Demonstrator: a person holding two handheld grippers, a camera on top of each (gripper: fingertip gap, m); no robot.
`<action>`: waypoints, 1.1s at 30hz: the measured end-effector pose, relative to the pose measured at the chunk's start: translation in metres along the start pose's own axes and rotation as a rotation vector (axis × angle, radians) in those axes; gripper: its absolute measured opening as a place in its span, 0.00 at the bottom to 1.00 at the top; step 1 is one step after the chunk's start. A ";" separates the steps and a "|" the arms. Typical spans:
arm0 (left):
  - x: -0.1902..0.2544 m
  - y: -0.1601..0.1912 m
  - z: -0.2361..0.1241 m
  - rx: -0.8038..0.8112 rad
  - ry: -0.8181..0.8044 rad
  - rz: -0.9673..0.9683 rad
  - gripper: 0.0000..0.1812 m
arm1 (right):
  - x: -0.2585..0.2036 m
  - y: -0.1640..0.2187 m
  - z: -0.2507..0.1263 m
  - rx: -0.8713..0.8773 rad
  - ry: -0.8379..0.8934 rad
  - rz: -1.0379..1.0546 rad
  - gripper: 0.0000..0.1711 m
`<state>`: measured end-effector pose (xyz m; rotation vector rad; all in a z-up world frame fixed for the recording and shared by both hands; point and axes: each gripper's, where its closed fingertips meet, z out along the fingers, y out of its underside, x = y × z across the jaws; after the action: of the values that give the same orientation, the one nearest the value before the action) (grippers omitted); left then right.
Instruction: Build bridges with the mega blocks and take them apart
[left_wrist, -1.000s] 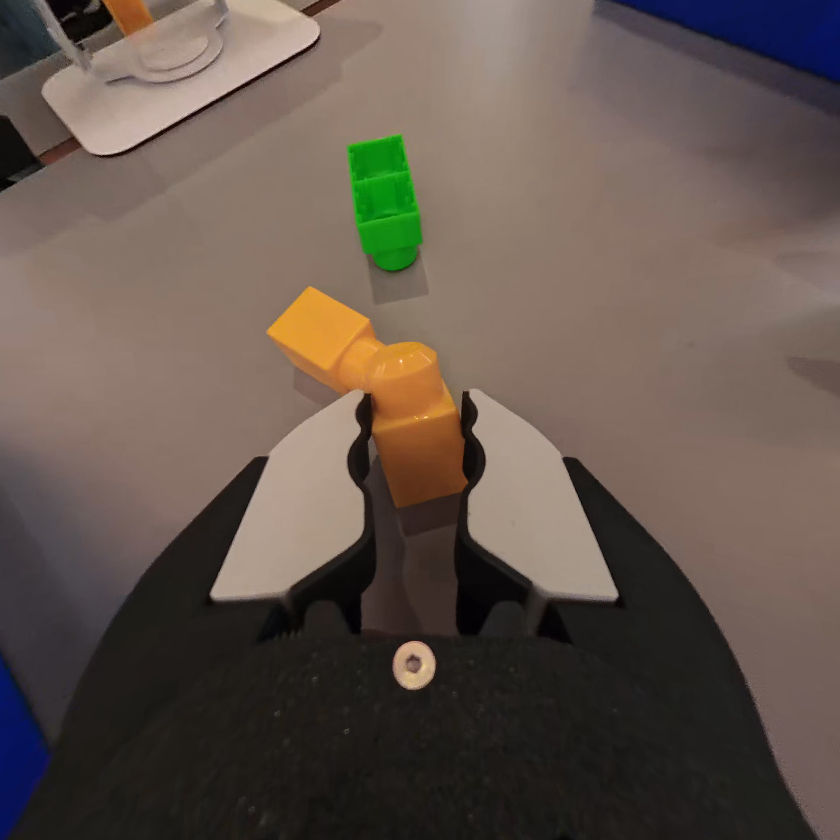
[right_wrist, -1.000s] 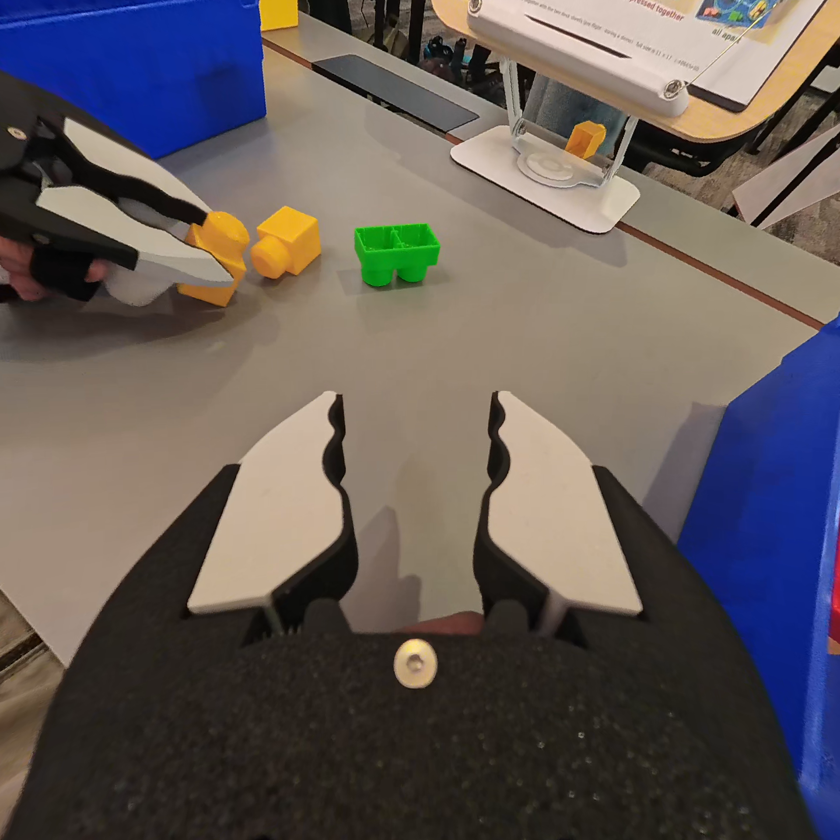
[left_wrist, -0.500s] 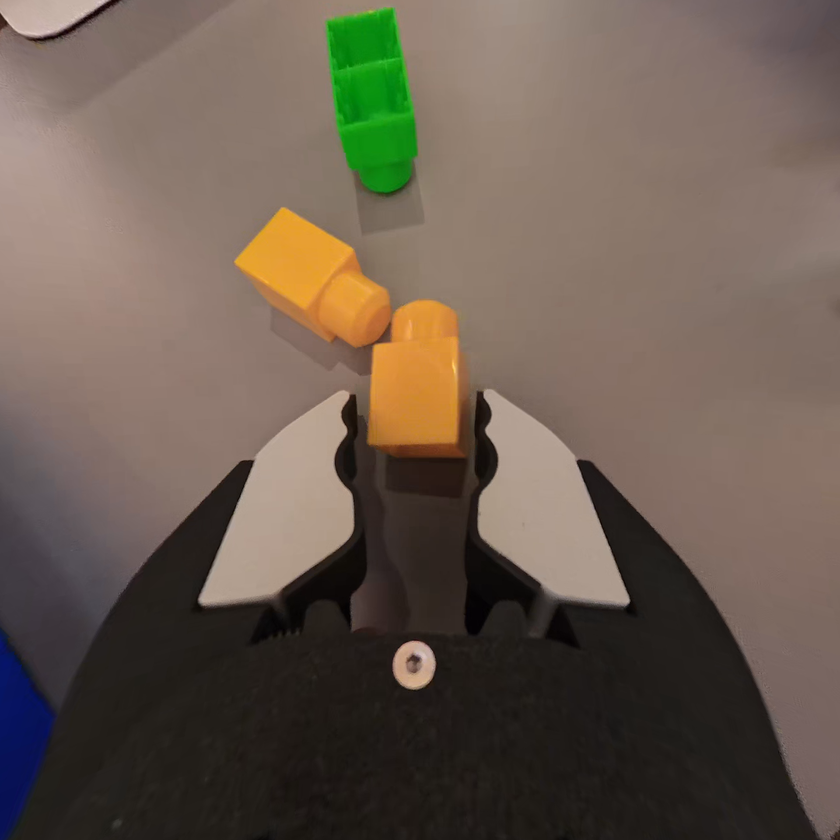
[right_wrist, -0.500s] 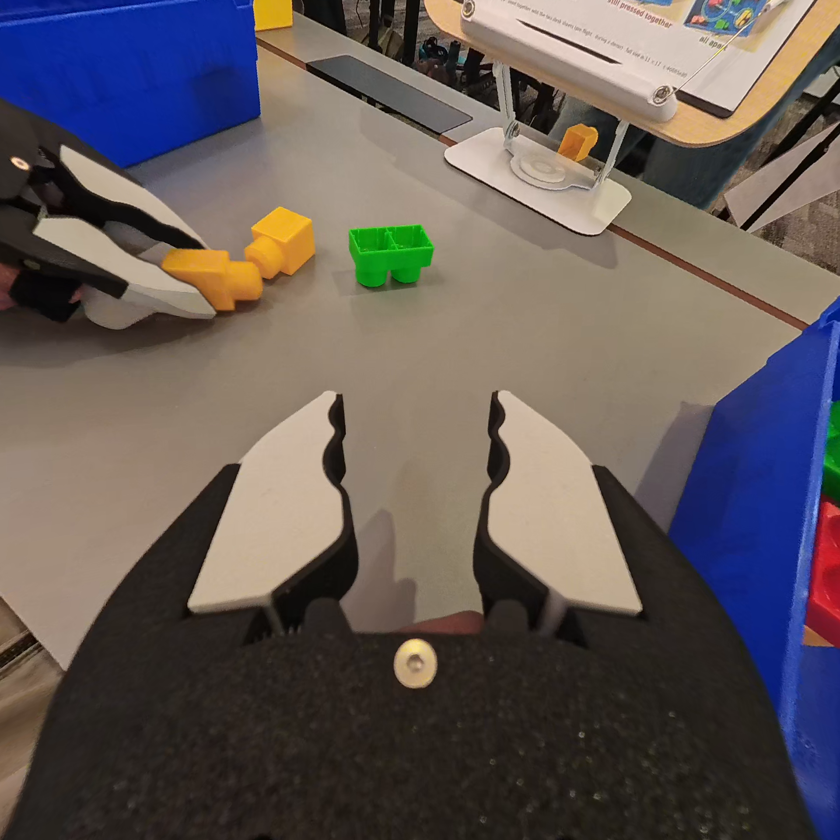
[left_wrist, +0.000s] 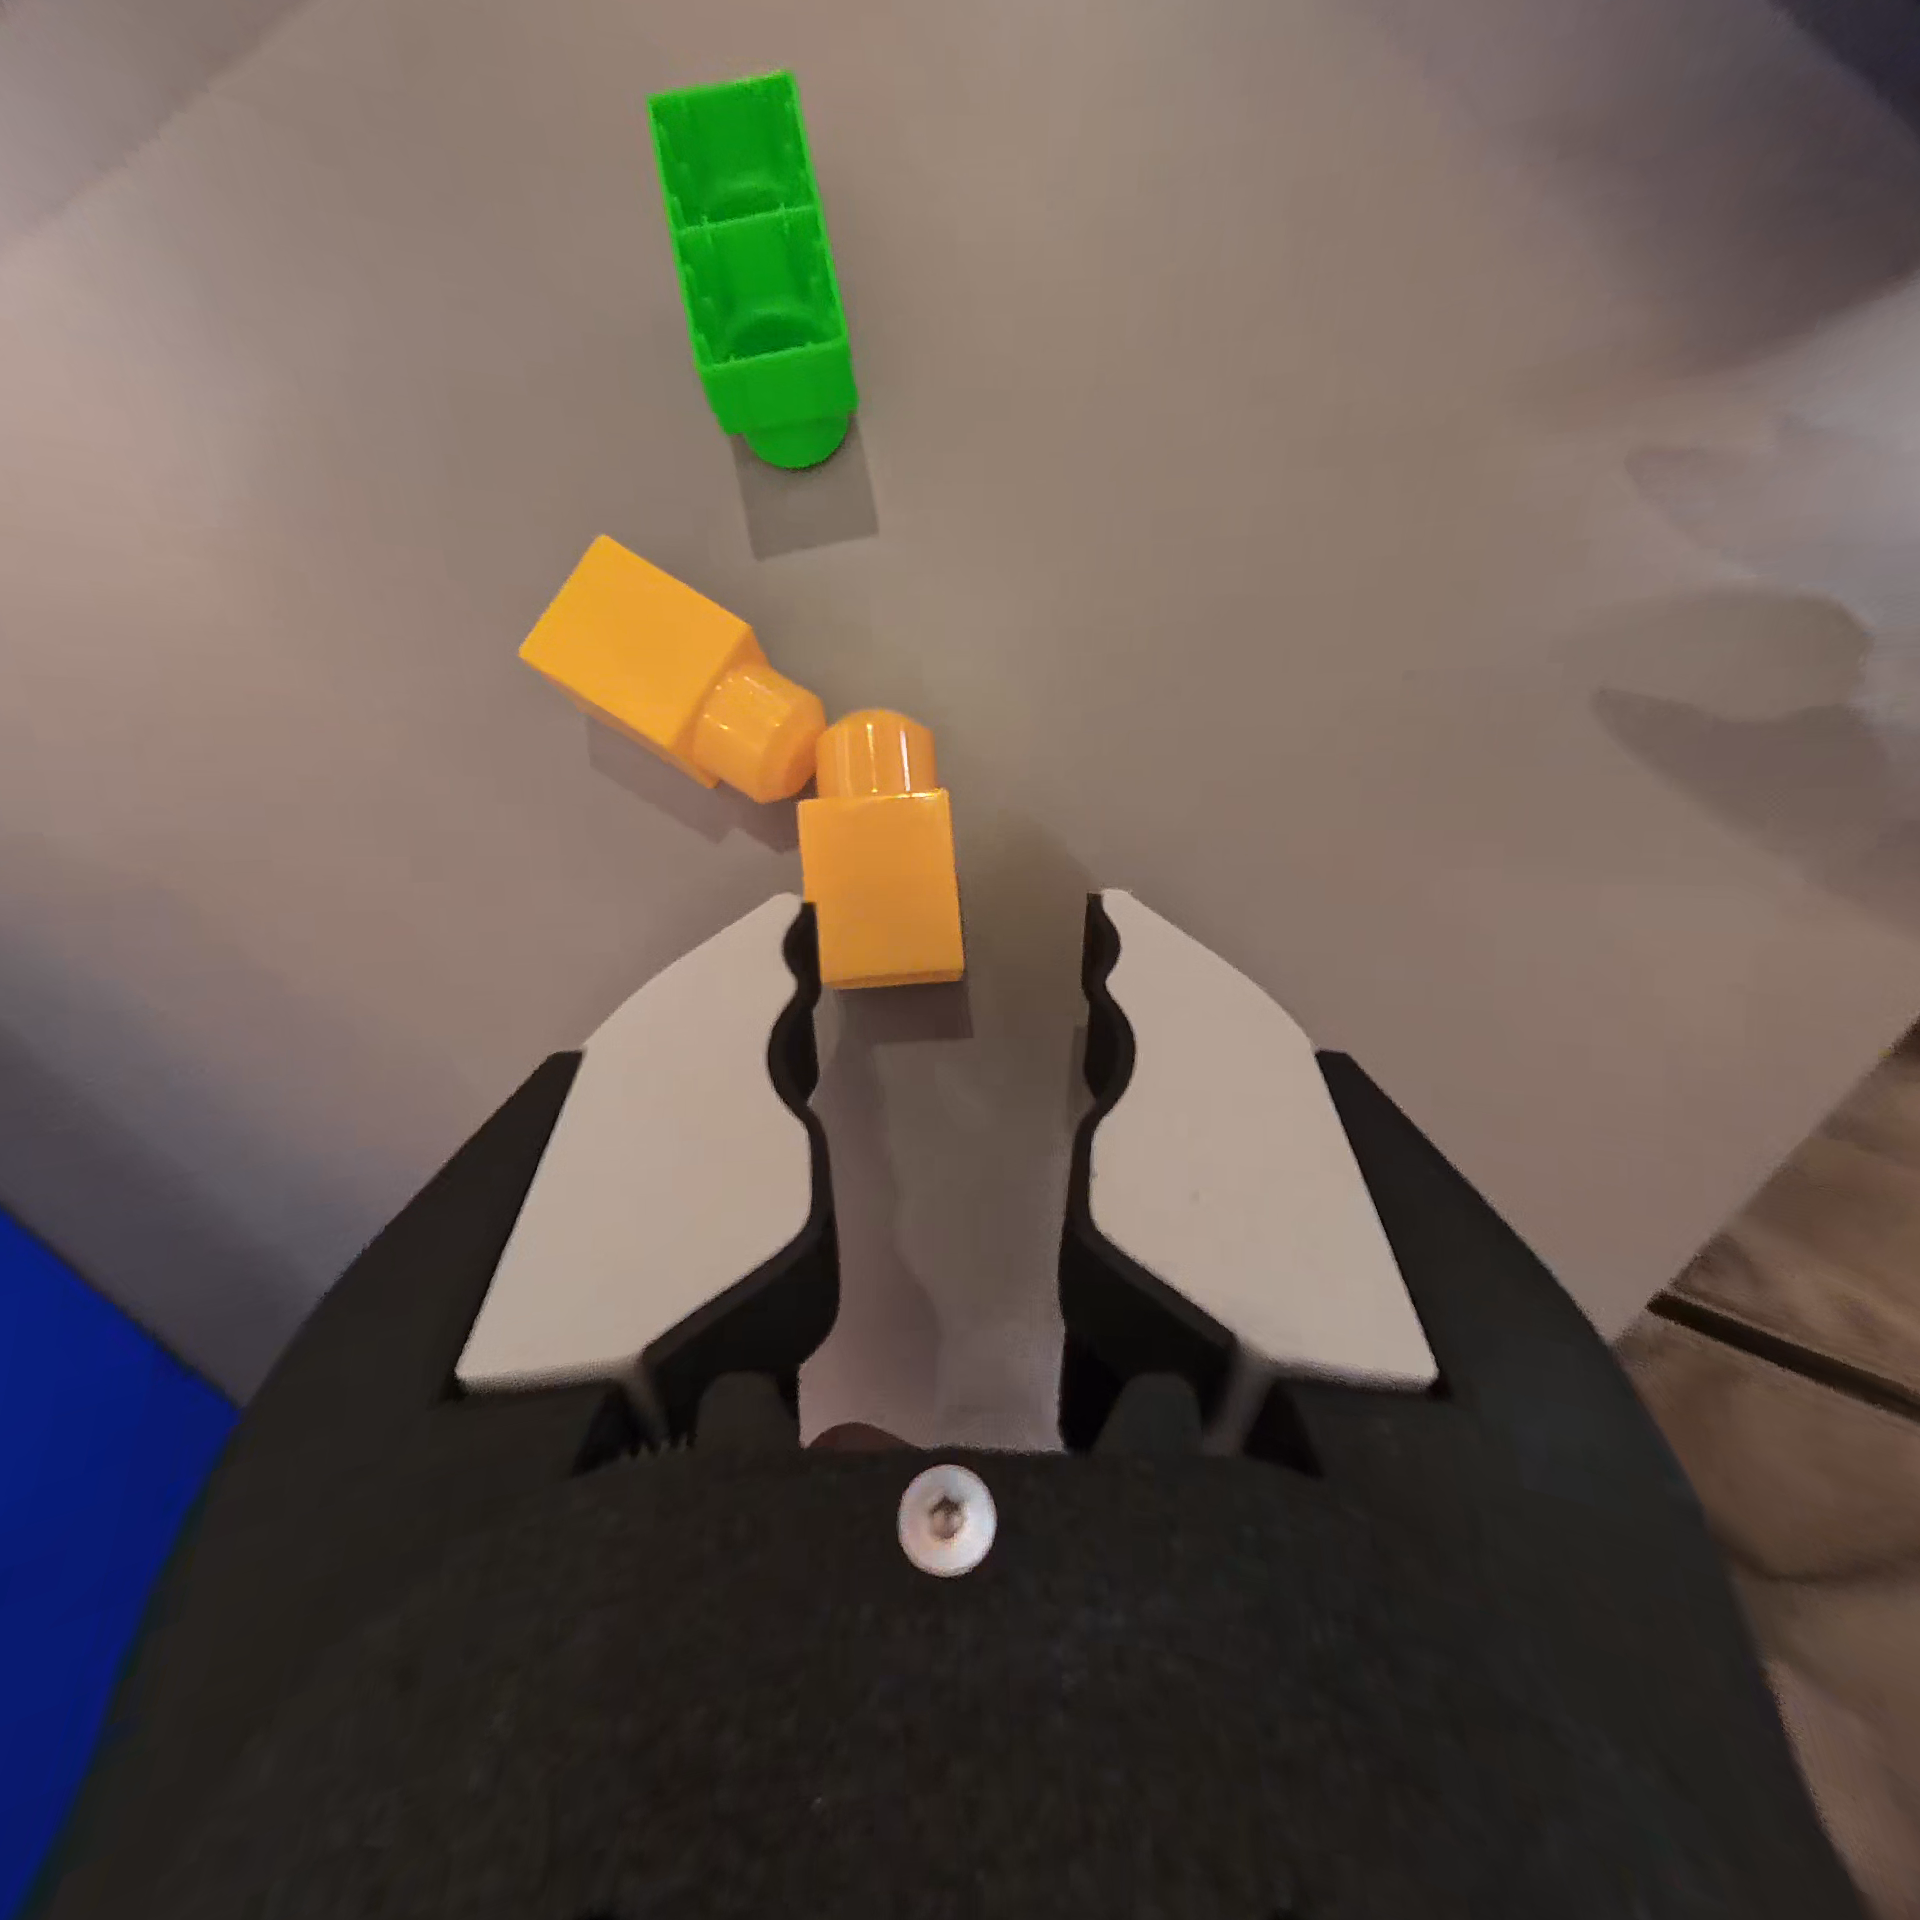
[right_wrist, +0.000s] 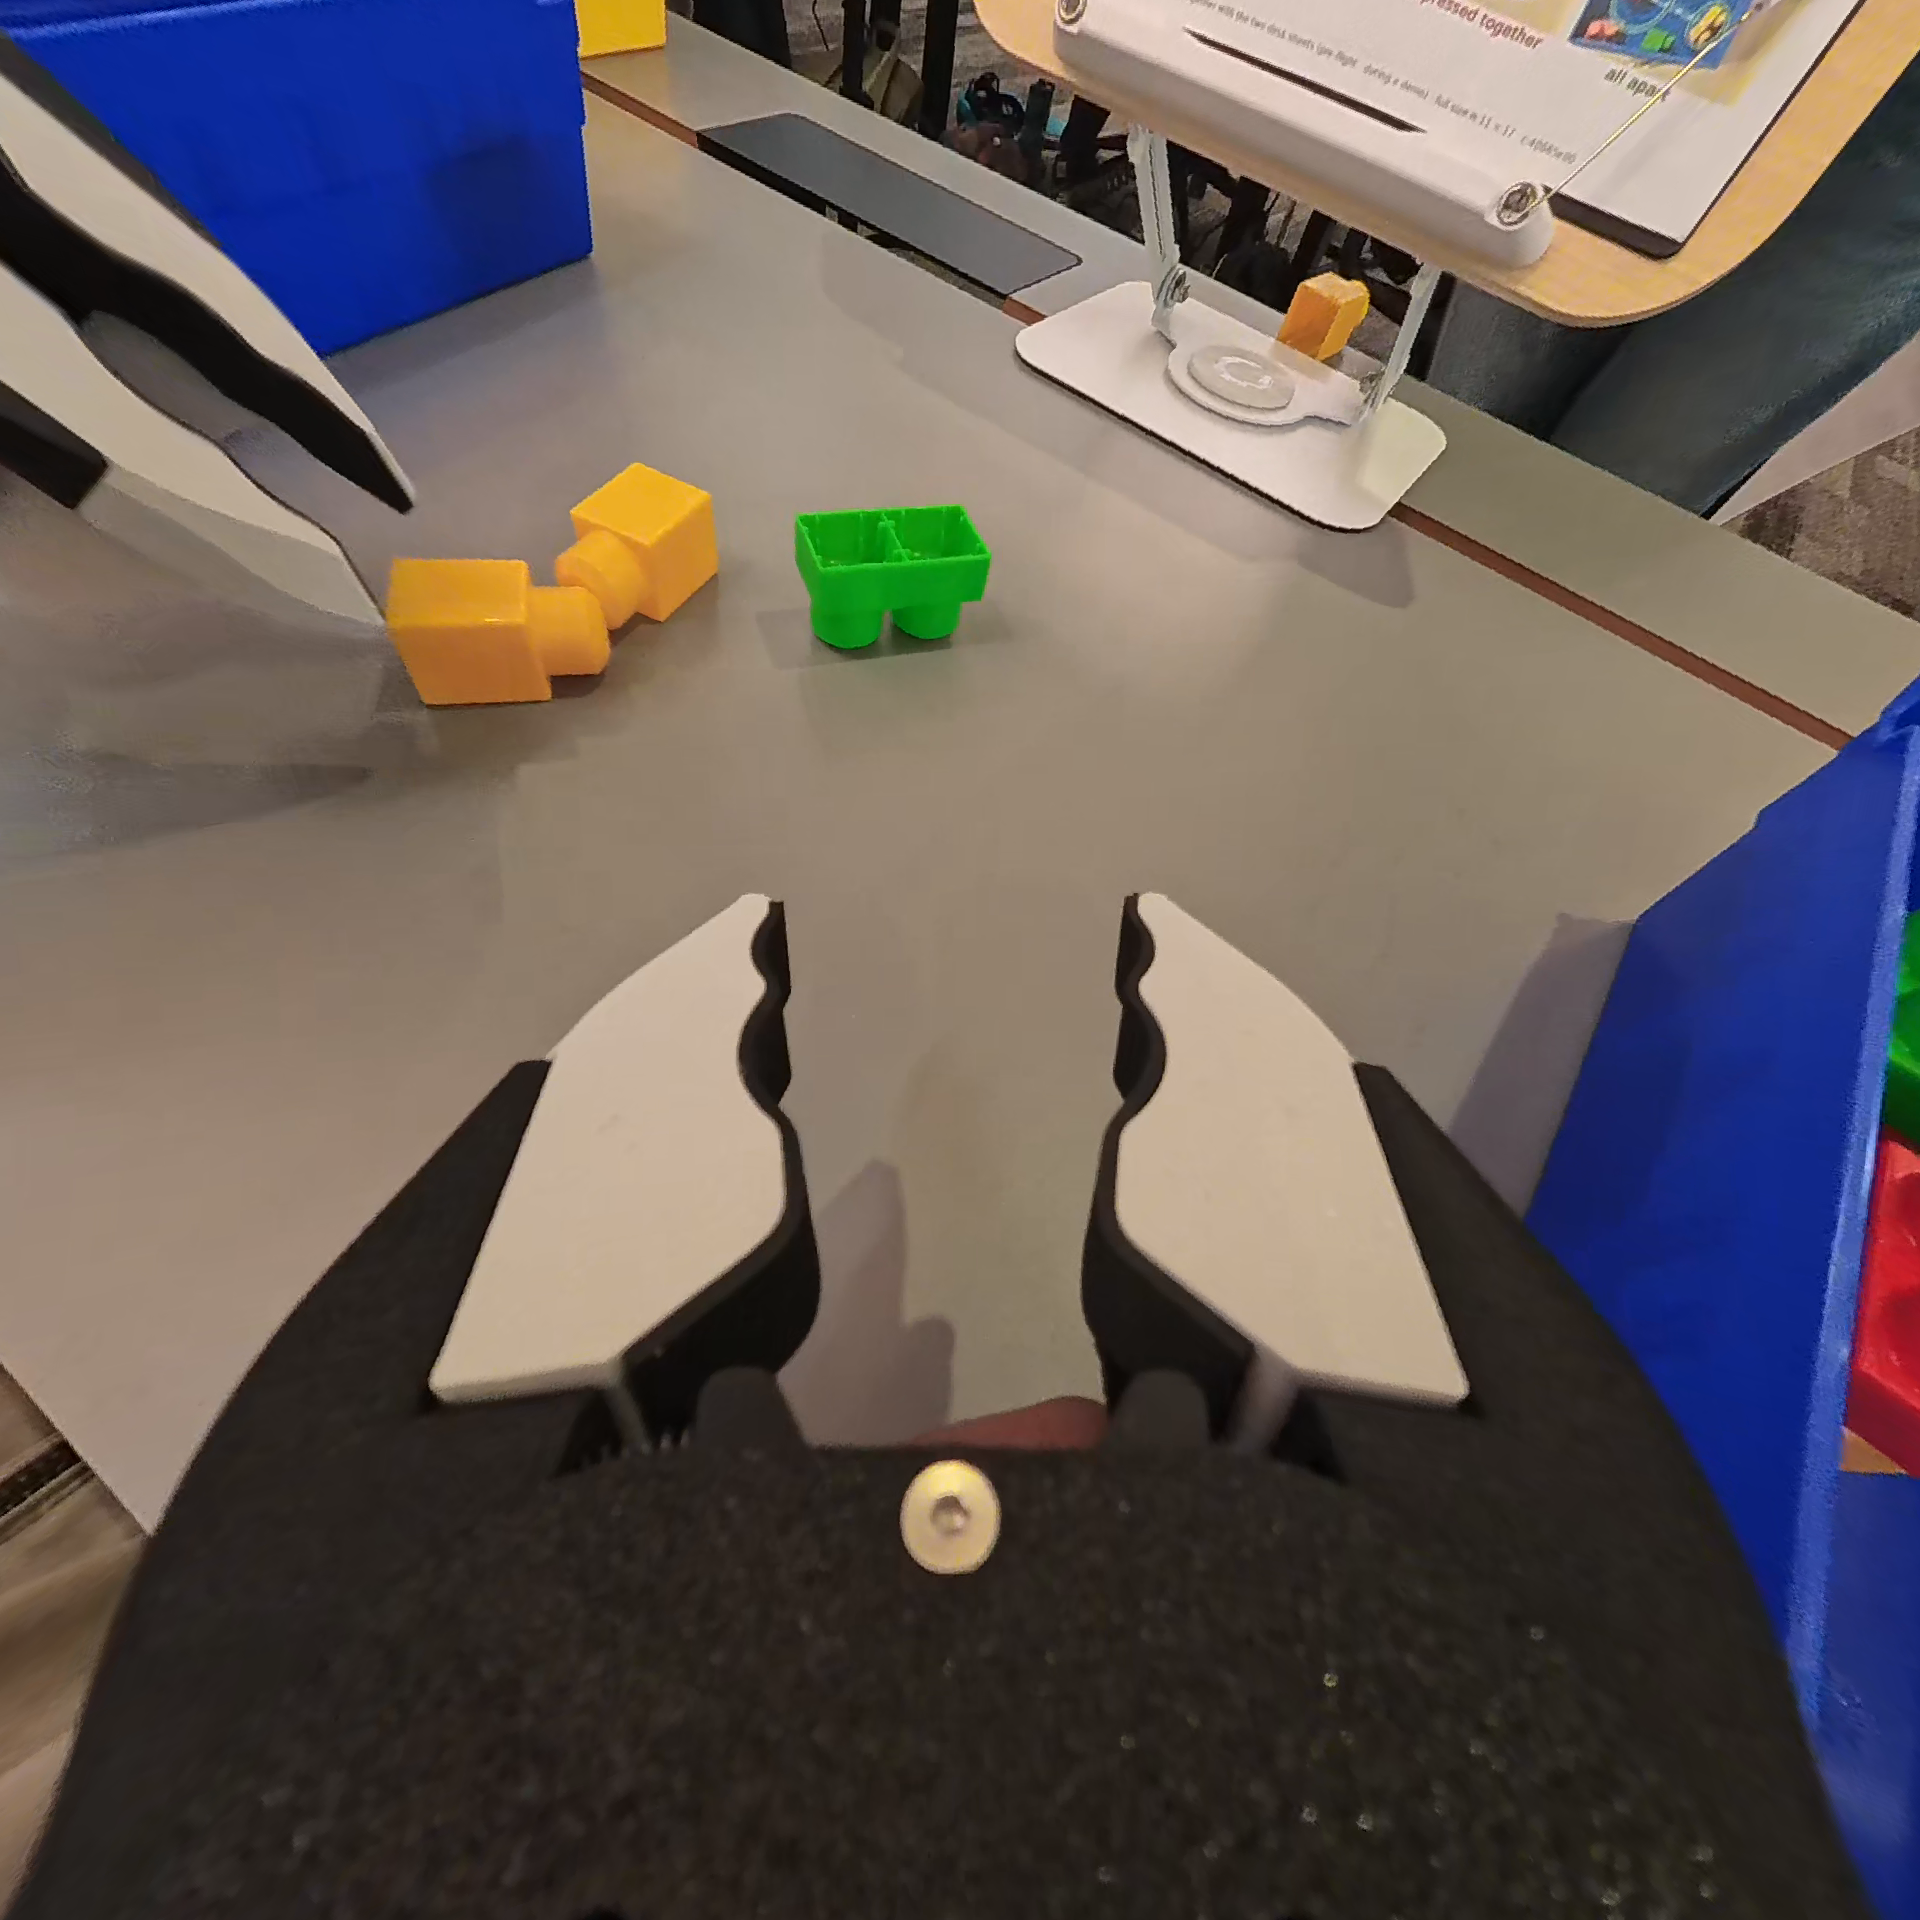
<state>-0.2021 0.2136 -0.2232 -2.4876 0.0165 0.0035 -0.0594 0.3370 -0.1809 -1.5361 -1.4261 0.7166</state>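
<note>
Two orange one-stud blocks lie on their sides on the grey table (left_wrist: 1351, 520), studs nearly touching. The nearer one (left_wrist: 883, 894) (right_wrist: 468, 629) lies just past my left gripper's (left_wrist: 940, 914) tips, against the left fingertip. The farther one (left_wrist: 644, 665) (right_wrist: 649, 540) lies beyond it to the left. A green two-stud block (left_wrist: 758, 270) (right_wrist: 894, 571) stands upside down on its studs farther out. My left gripper is open and empty; it also shows in the right wrist view (right_wrist: 353, 540). My right gripper (right_wrist: 951, 925) is open and empty over bare table.
A blue bin (right_wrist: 312, 177) stands at the back left. Another blue bin (right_wrist: 1745, 1195) with red and green blocks stands at the right. A white stand (right_wrist: 1236, 395) holding a sheet board is at the back, with a small orange block (right_wrist: 1322, 317) behind it.
My left gripper opened and let go of the nearer orange block, which now lies on its side on the table. The gripper has drawn back a little. The right gripper has barely moved.
</note>
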 end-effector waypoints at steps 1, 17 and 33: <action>0.003 0.000 -0.002 -0.017 0.025 0.007 0.25 | 0.000 0.000 0.000 0.000 0.000 0.001 0.35; -0.012 0.008 0.032 -0.626 0.148 0.031 0.28 | -0.001 0.000 -0.002 0.000 -0.015 0.006 0.35; -0.014 0.001 0.054 -0.678 0.147 0.100 0.16 | 0.003 0.002 -0.003 0.002 -0.019 0.020 0.35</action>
<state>-0.2160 0.2457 -0.2666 -3.1556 0.2375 -0.1551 -0.0554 0.3394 -0.1810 -1.5476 -1.4253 0.7462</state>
